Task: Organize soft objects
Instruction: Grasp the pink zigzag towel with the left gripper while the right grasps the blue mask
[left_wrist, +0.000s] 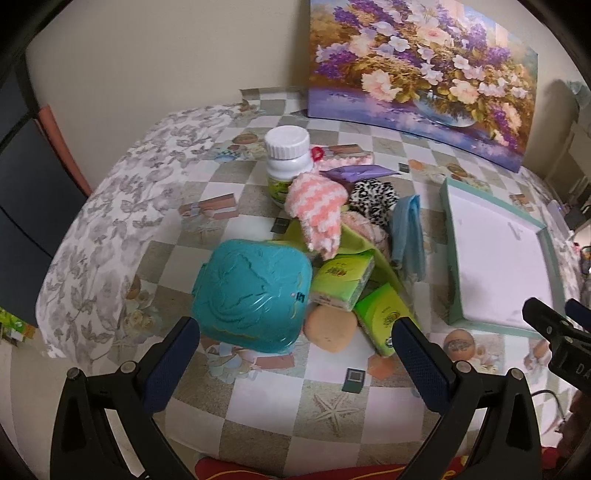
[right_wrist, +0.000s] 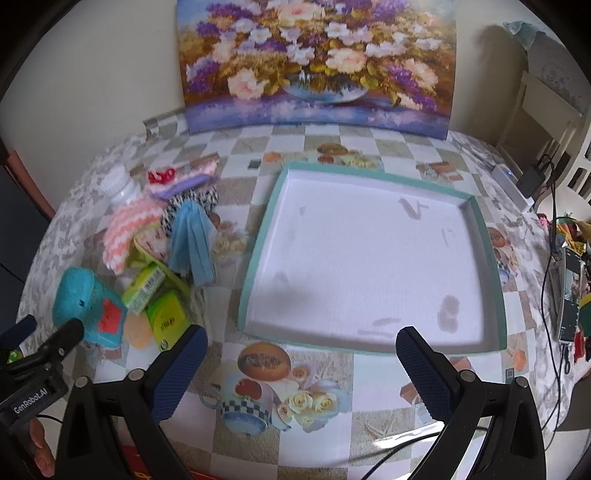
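A heap of items lies on the checked tablecloth: a pink-and-white knitted cloth (left_wrist: 319, 206) (right_wrist: 125, 230), a leopard-print soft piece (left_wrist: 373, 199), a light blue cloth (left_wrist: 408, 230) (right_wrist: 192, 242), a round peach sponge (left_wrist: 330, 326) and green tissue packs (left_wrist: 341, 282) (right_wrist: 146, 284). A teal plastic box (left_wrist: 251, 291) (right_wrist: 81, 302) sits at the heap's near left. My left gripper (left_wrist: 295, 332) is open just in front of the teal box and sponge. My right gripper (right_wrist: 301, 345) is open, empty, at the near rim of the teal-edged white tray (right_wrist: 369, 349) (left_wrist: 452, 258).
A white-capped bottle (left_wrist: 288, 155) stands behind the heap, with a purple packet (left_wrist: 360, 173) and a red scrunchie (right_wrist: 162, 175) nearby. A flower painting (right_wrist: 317, 62) leans on the wall. Cables and cluttered items (right_wrist: 569, 280) lie at the right edge.
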